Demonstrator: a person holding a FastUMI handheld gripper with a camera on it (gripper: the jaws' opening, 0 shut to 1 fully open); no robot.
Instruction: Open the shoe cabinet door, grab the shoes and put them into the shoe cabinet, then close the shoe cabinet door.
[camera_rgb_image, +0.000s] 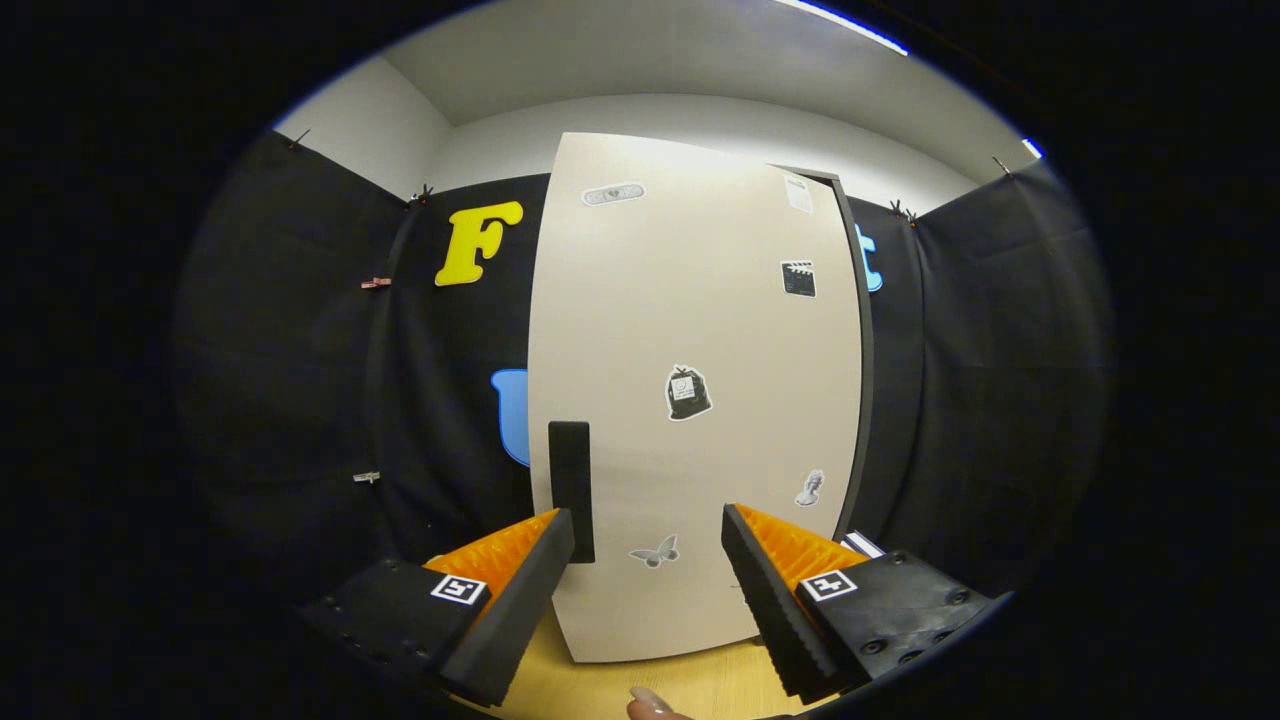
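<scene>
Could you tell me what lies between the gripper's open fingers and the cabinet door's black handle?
Nothing: in the gripper view, the open gripper faces the shut cabinet door, its black handle just beyond one fingertip.

The shoe cabinet door (690, 400) stands just ahead of the open gripper (648, 535), handle (571, 490) at its left edge.
</scene>
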